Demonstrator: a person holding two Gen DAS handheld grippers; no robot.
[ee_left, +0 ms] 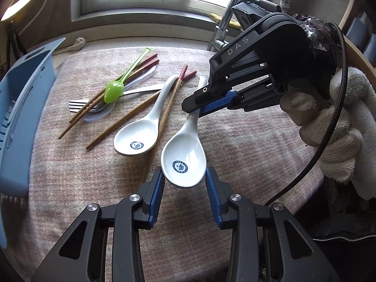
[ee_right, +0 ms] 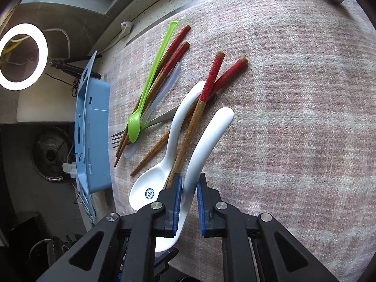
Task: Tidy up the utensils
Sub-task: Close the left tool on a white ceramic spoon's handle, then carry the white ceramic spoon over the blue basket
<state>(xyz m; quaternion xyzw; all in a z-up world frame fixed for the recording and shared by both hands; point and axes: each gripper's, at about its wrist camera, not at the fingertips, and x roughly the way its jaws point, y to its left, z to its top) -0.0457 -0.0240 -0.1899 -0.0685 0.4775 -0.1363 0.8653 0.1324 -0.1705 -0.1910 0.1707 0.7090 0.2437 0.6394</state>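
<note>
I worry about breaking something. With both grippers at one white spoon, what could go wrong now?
1. The nearer white ceramic spoon is glossy. The left gripper straddles its bowl and the right gripper its handle; it may slip.
2. A chopstick lies close beside that handle and across the second white spoon, so lifting may drag them.
</note>
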